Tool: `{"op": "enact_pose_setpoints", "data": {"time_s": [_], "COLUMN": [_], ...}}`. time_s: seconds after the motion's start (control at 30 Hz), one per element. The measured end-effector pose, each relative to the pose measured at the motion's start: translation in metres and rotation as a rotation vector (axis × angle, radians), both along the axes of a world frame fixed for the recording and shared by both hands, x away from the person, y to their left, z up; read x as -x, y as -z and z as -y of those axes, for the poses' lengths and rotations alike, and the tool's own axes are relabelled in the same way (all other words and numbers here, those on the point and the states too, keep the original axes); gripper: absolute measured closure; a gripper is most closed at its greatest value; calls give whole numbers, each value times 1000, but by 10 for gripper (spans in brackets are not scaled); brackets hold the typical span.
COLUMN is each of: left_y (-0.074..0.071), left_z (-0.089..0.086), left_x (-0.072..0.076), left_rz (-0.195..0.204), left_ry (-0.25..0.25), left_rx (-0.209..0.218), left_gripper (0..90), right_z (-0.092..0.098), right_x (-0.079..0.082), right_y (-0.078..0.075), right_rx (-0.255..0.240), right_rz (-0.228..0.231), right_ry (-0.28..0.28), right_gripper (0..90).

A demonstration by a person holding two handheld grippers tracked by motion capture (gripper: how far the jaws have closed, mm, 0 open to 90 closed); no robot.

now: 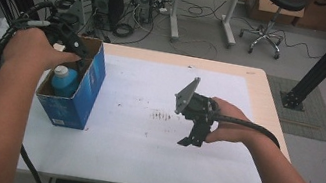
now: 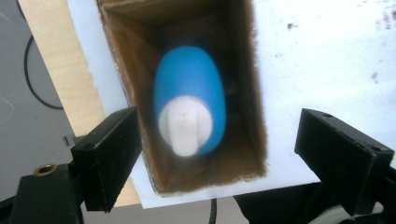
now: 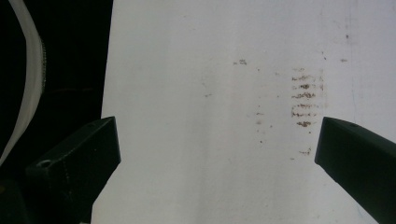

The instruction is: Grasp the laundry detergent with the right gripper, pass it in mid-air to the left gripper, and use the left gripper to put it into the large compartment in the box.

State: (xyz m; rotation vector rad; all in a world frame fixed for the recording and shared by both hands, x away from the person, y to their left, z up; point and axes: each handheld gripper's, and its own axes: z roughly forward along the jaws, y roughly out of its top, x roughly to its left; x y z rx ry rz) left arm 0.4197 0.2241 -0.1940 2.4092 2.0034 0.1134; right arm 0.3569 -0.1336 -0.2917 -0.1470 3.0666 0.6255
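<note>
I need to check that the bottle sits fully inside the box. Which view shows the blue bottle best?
The left gripper view: it looks straight down into the box at the blue bottle and its white cap. The high view shows the bottle's top above the box wall.

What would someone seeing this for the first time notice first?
Most likely the blue box, open at the top, standing near the left edge of the white table, with a blue bottle with a white cap upright inside it. The left gripper hangs above the box's opening, jaws apart and empty. The right gripper is over the bare middle of the table, beside some brown smudges.
</note>
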Motion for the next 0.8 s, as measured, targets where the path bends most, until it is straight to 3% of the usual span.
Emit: {"op": "enact_pose_setpoints", "data": {"time_s": [0.07,0.27,0.77,0.8], "left_y": [-6,-21,-38,-38], "left_z": [4,18,70,73], "left_x": [2,6,16,17], "left_rz": [8,26,19,17], "left_ry": [23,88,310,327], "left_rx": [-10,26,-2,11], "left_gripper": [146,114,78,67], "right_z": [0,1,9,10], "right_x": [0,1,1,1], "right_y": [-1,-3,-5,-5], "right_rx": [3,8,1,1], "right_rz": [2,4,5,5], "right_ry": [-2,5,22,22], "right_gripper": [0,0,0,0]}}
